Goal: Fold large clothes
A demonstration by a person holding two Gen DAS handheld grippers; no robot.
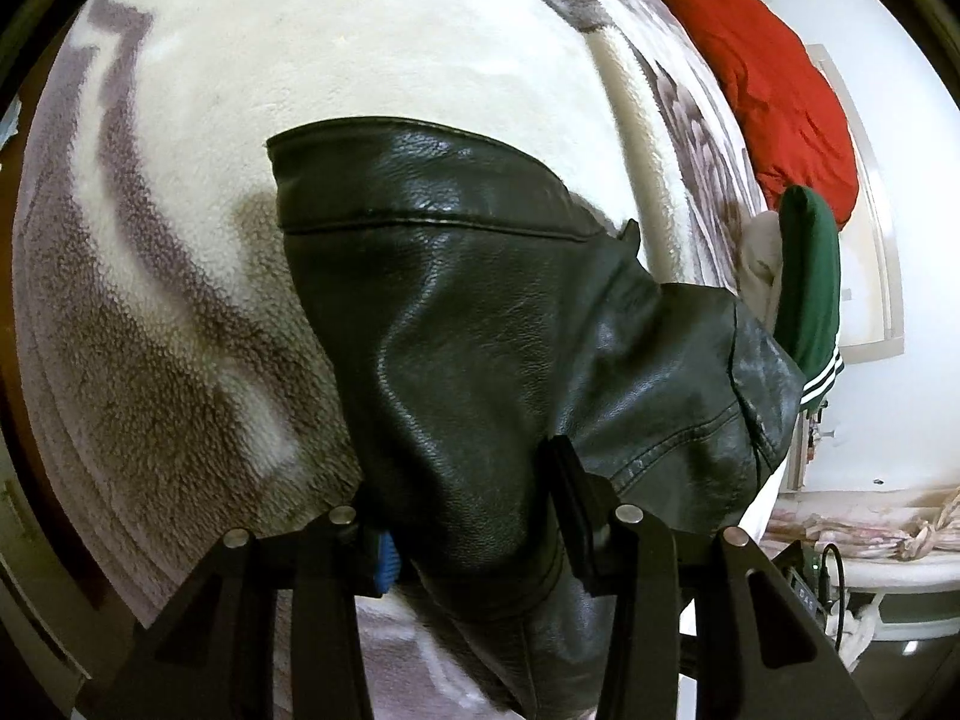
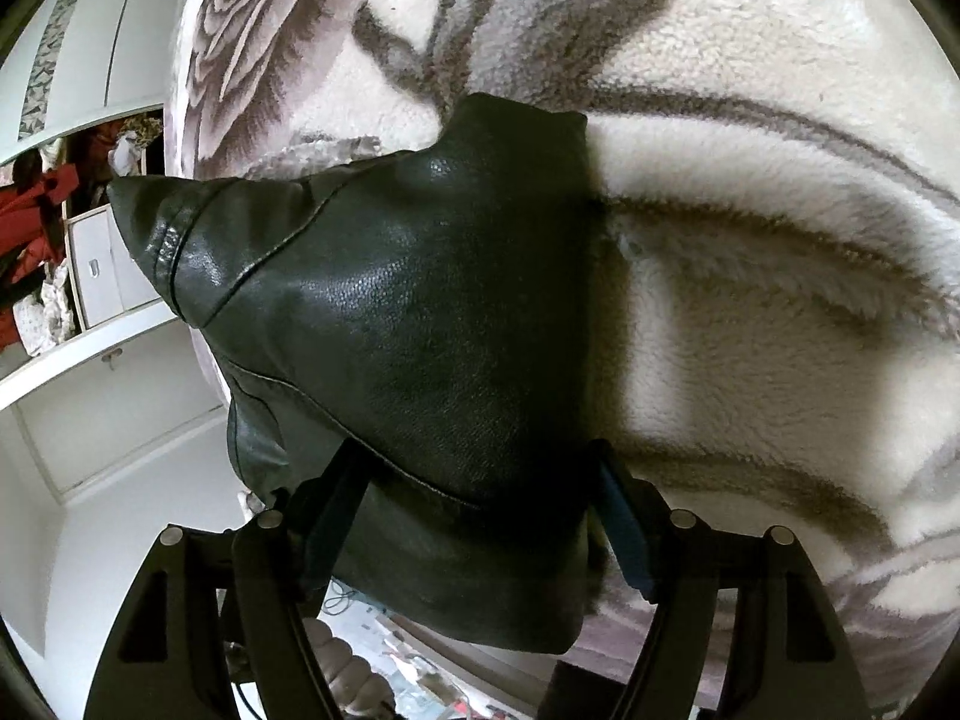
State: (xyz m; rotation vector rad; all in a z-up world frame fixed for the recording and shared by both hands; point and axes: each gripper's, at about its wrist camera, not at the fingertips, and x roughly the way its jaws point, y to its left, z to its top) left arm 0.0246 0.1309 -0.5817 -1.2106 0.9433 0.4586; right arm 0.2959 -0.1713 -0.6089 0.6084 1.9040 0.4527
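A black leather jacket (image 1: 468, 324) hangs bunched over a fluffy white blanket with grey flower pattern (image 1: 336, 60). My left gripper (image 1: 462, 516) is shut on a thick fold of the jacket, held up off the blanket. In the right wrist view the same jacket (image 2: 408, 312) fills the middle, and my right gripper (image 2: 474, 480) is shut on another fold of it, with leather between the fingers. The blanket (image 2: 750, 240) lies under and to the right. Most of the jacket's shape is hidden by its own folds.
A red garment (image 1: 780, 96) and a green one with white stripes (image 1: 810, 288) lie at the blanket's far right edge. A white wardrobe with drawers and clothes (image 2: 96, 276) stands to the left in the right wrist view. Cluttered floor shows below.
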